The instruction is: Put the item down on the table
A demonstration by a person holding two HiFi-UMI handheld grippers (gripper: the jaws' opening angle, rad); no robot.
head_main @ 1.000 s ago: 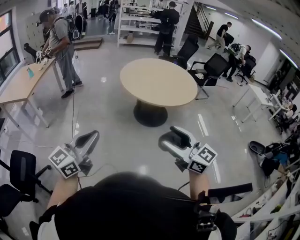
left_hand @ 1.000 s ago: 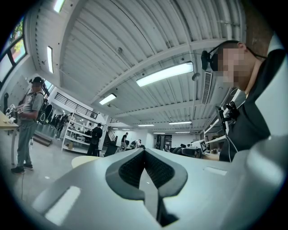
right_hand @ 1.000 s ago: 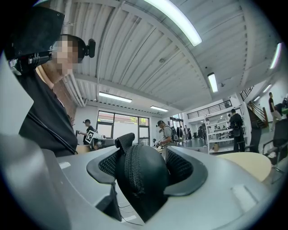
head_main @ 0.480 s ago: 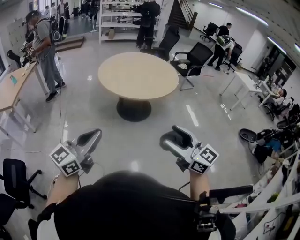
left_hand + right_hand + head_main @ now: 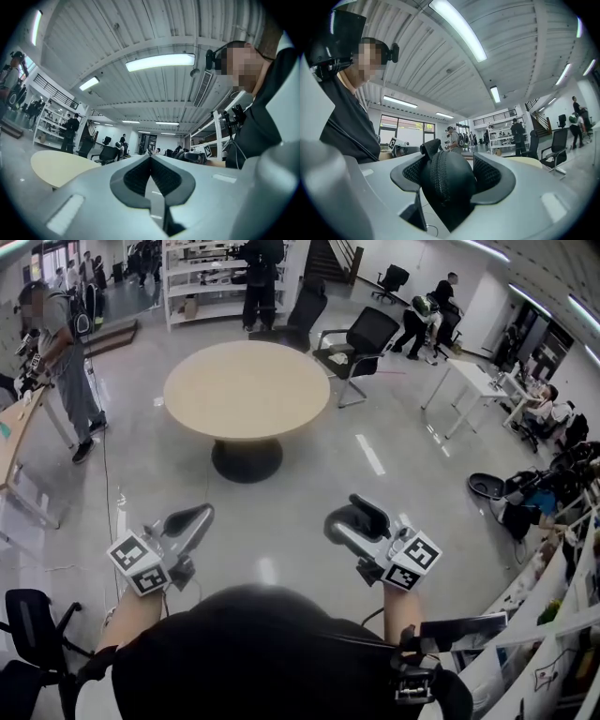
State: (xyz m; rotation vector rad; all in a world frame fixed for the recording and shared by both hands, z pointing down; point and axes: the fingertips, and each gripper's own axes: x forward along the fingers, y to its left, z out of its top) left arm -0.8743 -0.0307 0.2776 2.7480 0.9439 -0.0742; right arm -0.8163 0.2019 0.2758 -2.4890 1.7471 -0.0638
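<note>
Short of the round bench (image 5: 246, 390): black zip pouch (image 5: 446, 187), not on it yet
Right tool (image 5: 450, 166): clamped on the pouch, which sits squeezed right between its jaws
Left tool (image 5: 151, 164): jaws together, empty

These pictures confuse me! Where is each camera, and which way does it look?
Head view: on the person's head, looking steeply down at floor and round table; shows torso, forearms, left gripper, right gripper.
Left gripper view: on that gripper, looking along its closed fingers; person's torso at right.
Right gripper view: on that gripper, along fingers clamping a black zippered case; torso at left.
All three share the round table.
</note>
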